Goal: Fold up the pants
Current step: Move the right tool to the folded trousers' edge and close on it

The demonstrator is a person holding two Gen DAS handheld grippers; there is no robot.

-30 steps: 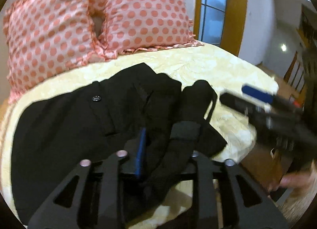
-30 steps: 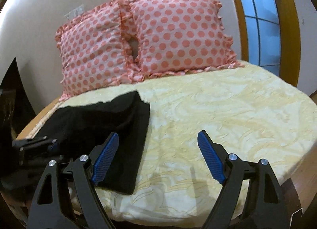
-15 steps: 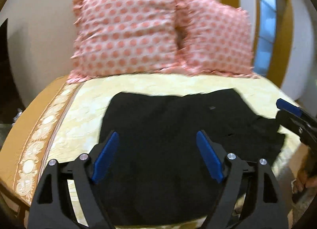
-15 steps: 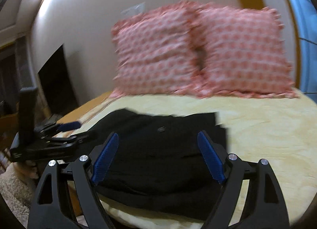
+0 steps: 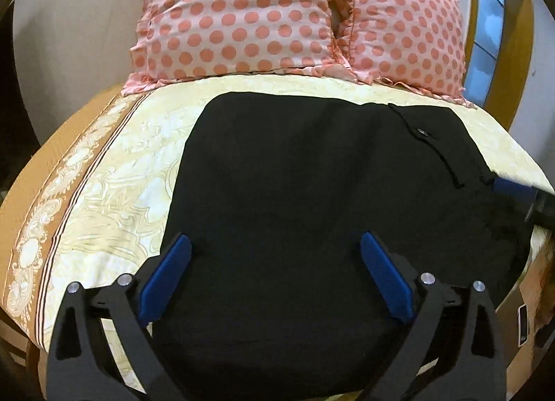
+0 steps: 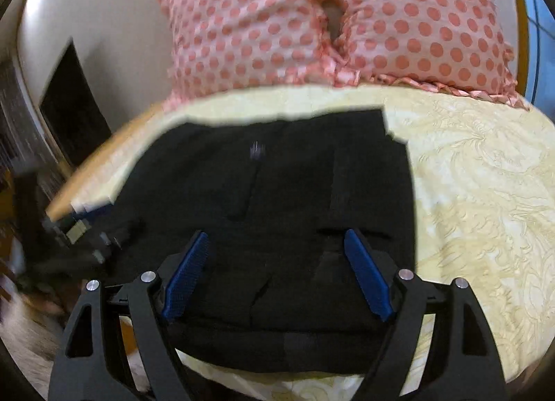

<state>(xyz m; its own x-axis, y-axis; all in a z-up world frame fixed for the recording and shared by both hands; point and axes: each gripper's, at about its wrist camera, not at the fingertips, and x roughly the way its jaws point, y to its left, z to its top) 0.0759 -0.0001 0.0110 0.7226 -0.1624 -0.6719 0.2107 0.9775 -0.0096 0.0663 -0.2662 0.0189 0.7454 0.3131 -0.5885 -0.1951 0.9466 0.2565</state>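
- While the left tool (image 5: 274,276) hangs over the near left part of the black pants (image 5: 312,210), its jaws have just been opening and now stand wide, with cloth below them but nothing pinched.
- The right tool (image 6: 277,272) is also spread wide and empty, above the near right end where the waistband lies.
- The pants lie flat as a folded dark slab on the bed (image 5: 114,172), long axis running left to right, near edge at the bed's rim.
- Each tool sits closest to its own end, so I judge the next fold starts there.
- Two dotted pillows (image 5: 242,16) stand beyond, well apart from the pants.
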